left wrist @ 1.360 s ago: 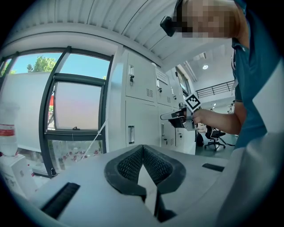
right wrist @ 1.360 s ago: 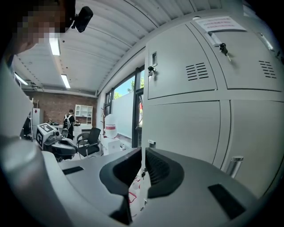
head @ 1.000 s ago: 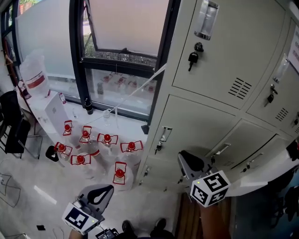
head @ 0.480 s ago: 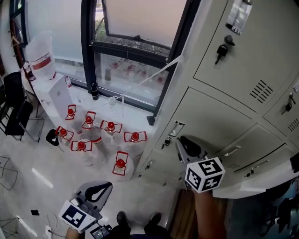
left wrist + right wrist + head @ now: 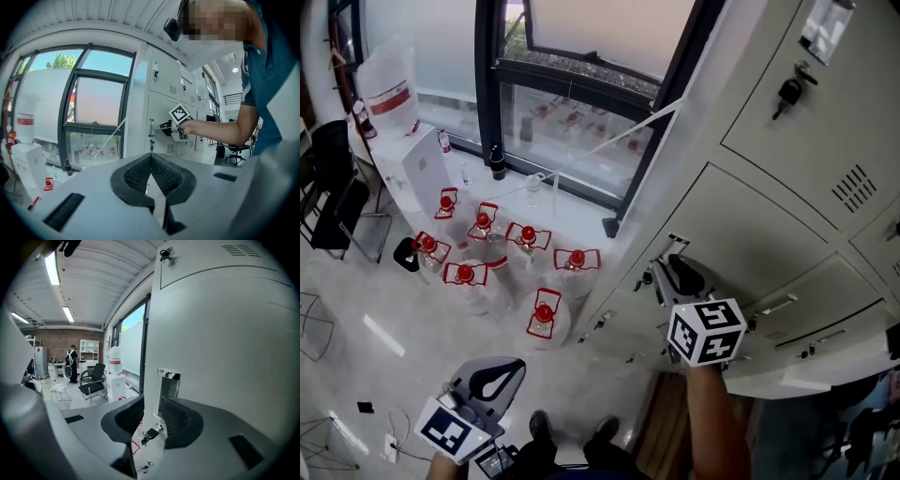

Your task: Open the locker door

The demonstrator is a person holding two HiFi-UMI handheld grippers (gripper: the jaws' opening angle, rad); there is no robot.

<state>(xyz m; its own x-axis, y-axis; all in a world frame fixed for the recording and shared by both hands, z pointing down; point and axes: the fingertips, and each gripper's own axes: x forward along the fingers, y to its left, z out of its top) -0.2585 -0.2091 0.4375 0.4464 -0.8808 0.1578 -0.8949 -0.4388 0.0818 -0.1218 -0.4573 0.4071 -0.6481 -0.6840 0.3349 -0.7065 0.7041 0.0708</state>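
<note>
Right tongs (image 5: pixel 151 405) have closed in on the locker door (image 5: pixel 225 333) since the earlier frame, and their jaws have just been opening; they now stand partly apart, gripping nothing. Directly ahead, in line with the gap, we list the chrome recessed handle (image 5: pixel 168 380), long axis upright, near but untouched, with the key (image 5: pixel 150 433) in its lock just below. Left tongs (image 5: pixel 151 157): closed, empty, held low, well apart from the lockers, so the right hand is nearer. Door: pale grey metal, shut flush, end column beside the window (image 5: pixel 581 84); the handle sits at its window-side edge, so we judge it swings open from there.
</note>
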